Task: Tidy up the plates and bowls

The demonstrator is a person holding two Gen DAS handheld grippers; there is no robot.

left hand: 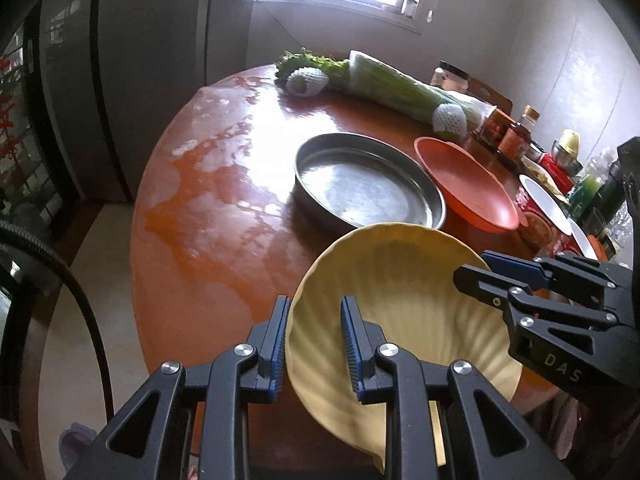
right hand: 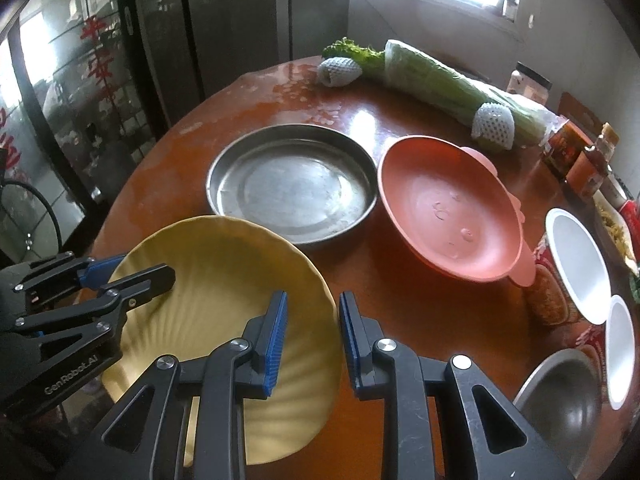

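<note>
A yellow ribbed plate (left hand: pixel 420 300) (right hand: pixel 224 264) hangs over the near edge of the round red-brown table (left hand: pixel 224 200) (right hand: pixel 420 320), tilted, held from two sides. My left gripper (left hand: pixel 316 344) is shut on its left rim and shows in the right wrist view as the left gripper (right hand: pixel 132 276). My right gripper (right hand: pixel 312 340) is shut on the opposite rim and shows in the left wrist view as the right gripper (left hand: pixel 476 270). Beyond the yellow plate lie a round steel pan (left hand: pixel 368 180) (right hand: pixel 292 184) and an orange plate (left hand: pixel 468 184) (right hand: pixel 448 208).
Two white bowls (right hand: pixel 576 264) and a steel bowl (right hand: pixel 560 404) stand at the table's right edge. Wrapped greens (left hand: pixel 400 88) (right hand: pixel 452 84) lie along the far side. Jars and bottles (left hand: pixel 512 136) crowd the right. A fridge (right hand: pixel 224 20) stands behind on the left.
</note>
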